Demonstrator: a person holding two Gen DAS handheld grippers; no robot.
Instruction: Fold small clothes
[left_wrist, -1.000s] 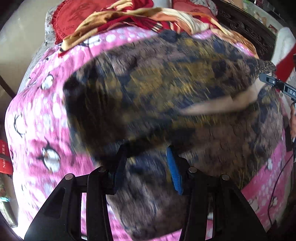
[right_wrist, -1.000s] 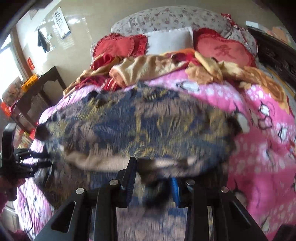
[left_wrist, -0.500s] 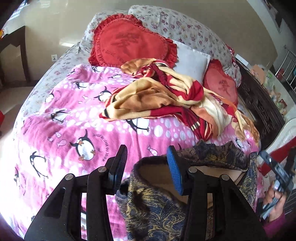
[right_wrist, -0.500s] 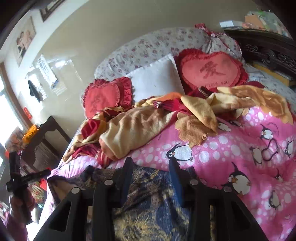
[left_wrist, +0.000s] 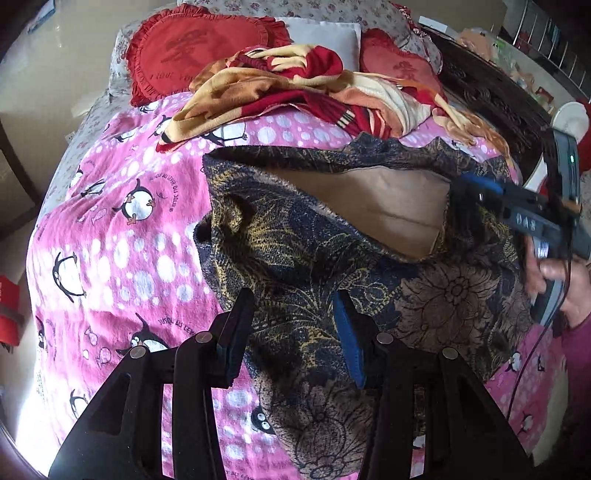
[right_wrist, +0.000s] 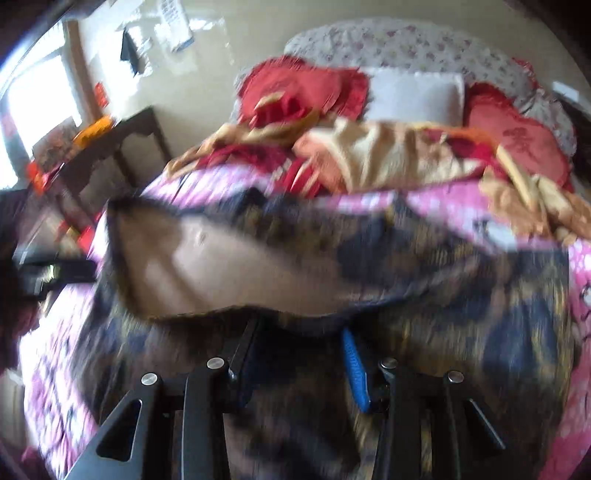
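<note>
A dark blue, gold and brown floral garment (left_wrist: 332, 258) with a tan lining (left_wrist: 373, 203) lies on the pink penguin bedspread (left_wrist: 110, 240), its upper layer folded so the lining shows. My left gripper (left_wrist: 293, 314) is open just above the garment's near part, holding nothing. My right gripper (left_wrist: 476, 195) appears at the garment's right edge in the left wrist view. In the blurred right wrist view the garment (right_wrist: 406, 258) fills the foreground, and the right gripper (right_wrist: 299, 339) has its jaws apart with cloth lying between and over the fingertips.
A crumpled red, yellow and cream blanket (left_wrist: 314, 81) lies behind the garment. Red heart cushions (left_wrist: 192, 48) and a white pillow (left_wrist: 325, 33) sit at the headboard. A dark wooden side table (right_wrist: 110, 147) stands at the bed's left. Dark carved furniture (left_wrist: 491, 92) is on the right.
The garment was lifted and swung forward, then dropped onto the bed. Both grippers tilted up, then came back down over it. The tan lining is now exposed at the fold.
</note>
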